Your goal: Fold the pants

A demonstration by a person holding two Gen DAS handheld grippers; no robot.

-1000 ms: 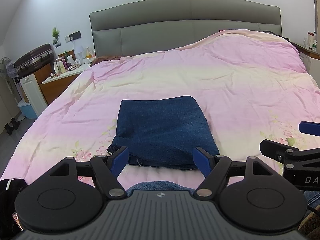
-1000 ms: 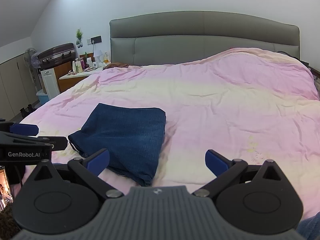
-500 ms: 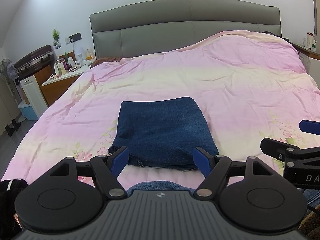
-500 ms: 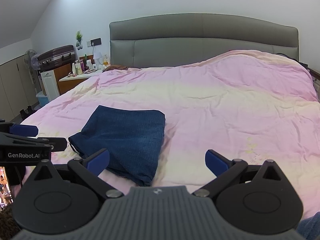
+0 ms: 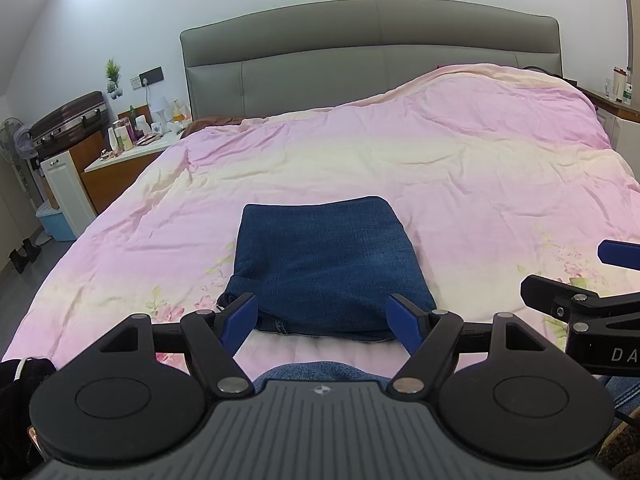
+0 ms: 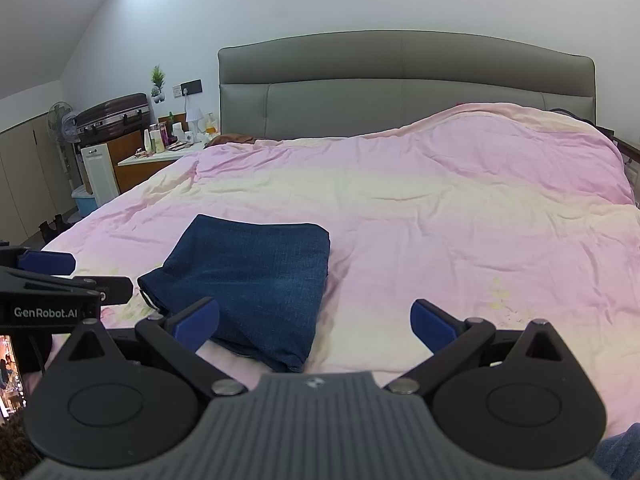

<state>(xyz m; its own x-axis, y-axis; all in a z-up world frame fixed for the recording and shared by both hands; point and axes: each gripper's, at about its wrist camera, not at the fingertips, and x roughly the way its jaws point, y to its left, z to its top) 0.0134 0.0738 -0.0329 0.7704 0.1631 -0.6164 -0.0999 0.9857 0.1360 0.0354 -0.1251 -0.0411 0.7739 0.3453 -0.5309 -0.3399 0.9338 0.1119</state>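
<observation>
The dark blue denim pants (image 5: 326, 266) lie folded into a compact rectangle on the pink bedspread (image 5: 460, 184), near the bed's front edge. They also show in the right wrist view (image 6: 252, 280), left of centre. My left gripper (image 5: 323, 316) is open and empty, held just short of the pants' near edge. My right gripper (image 6: 315, 322) is open and empty, to the right of the pants and apart from them. Each gripper shows at the edge of the other's view.
A grey padded headboard (image 5: 372, 52) stands at the far end. A cluttered nightstand (image 5: 132, 148), a suitcase (image 5: 68, 124), a fan and a blue bin (image 5: 54, 222) are on the left. A side shelf with bottles (image 5: 618, 88) is at the far right.
Both cameras have tilted up and drawn back slightly; the pants lie unchanged and both grippers stay open.
</observation>
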